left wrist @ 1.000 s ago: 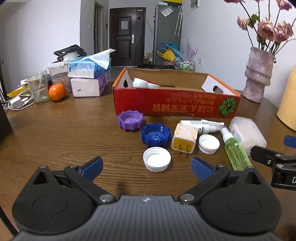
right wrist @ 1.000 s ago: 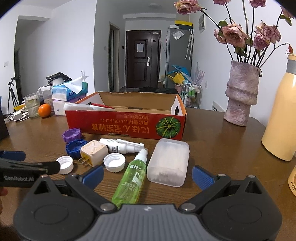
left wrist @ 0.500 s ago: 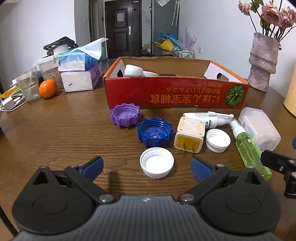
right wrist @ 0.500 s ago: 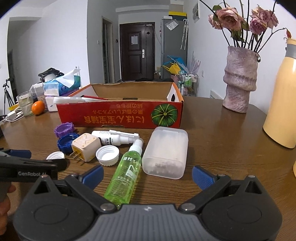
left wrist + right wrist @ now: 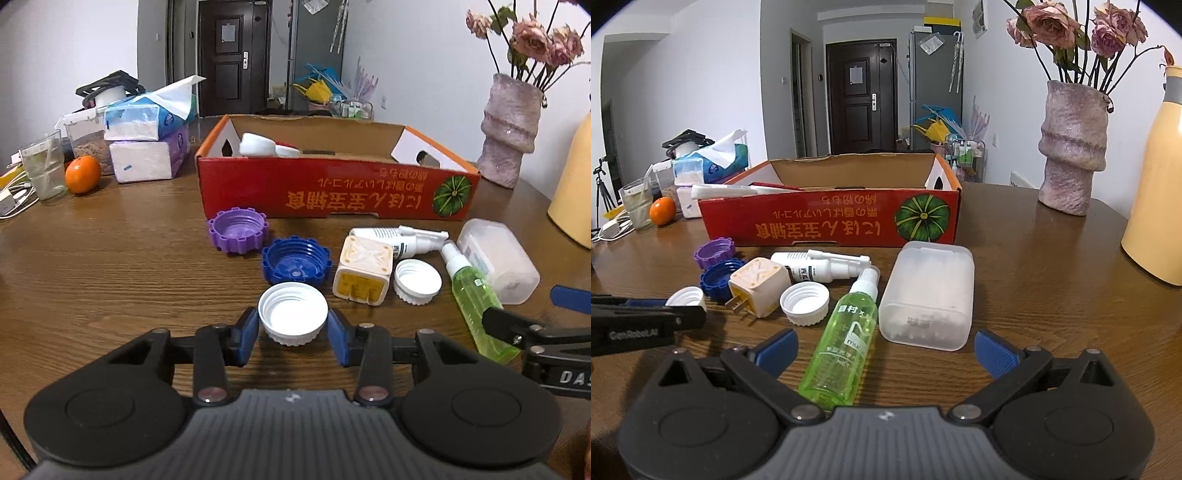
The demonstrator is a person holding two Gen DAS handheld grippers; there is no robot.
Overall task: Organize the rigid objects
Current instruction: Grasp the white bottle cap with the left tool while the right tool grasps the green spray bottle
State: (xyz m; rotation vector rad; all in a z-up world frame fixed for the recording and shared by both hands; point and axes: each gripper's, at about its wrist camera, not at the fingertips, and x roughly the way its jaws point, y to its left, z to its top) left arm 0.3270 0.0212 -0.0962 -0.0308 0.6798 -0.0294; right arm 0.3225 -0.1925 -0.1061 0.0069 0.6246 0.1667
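Left wrist view: the left gripper (image 5: 293, 334) has its jaws drawn in on a white screw cap (image 5: 293, 313), open side up, with a blue pad touching each side of the ribbed rim; the cap sits on the wooden desk (image 5: 110, 280) toward its near edge. Just beyond the cap lies a blue notched lid (image 5: 296, 261), and beyond that, to the left, a purple notched lid (image 5: 237, 229), both open side up. To the right of the blue lid stands a cream plug adapter (image 5: 362, 270), prongs facing the camera, with a second white cap (image 5: 417, 281) just beside it. A white nasal spray bottle (image 5: 397, 237) lies on its side behind the adapter. A green spray bottle (image 5: 474, 295) lies flat, its nozzle pointing toward the red cardboard box (image 5: 336, 194), and a frosted plastic case (image 5: 496, 260) lies just beside it on the right. The box stands open toward the far side of the desk and holds white items. An orange (image 5: 82, 174), a glass and tissue packs occupy the far left corner; a vase (image 5: 511, 129) stands at the far right. Right wrist view: the right gripper (image 5: 885, 350) has its jaws spread wide and grips nothing; the lower half of the green spray bottle (image 5: 846, 339) and the near end of the frosted plastic case (image 5: 929, 295) lie between the fingers, apart from both pads. The left gripper's finger enters at the left edge, meeting the white screw cap (image 5: 687, 296). A yellow flask (image 5: 1156, 192) stands at the right edge of the desk.
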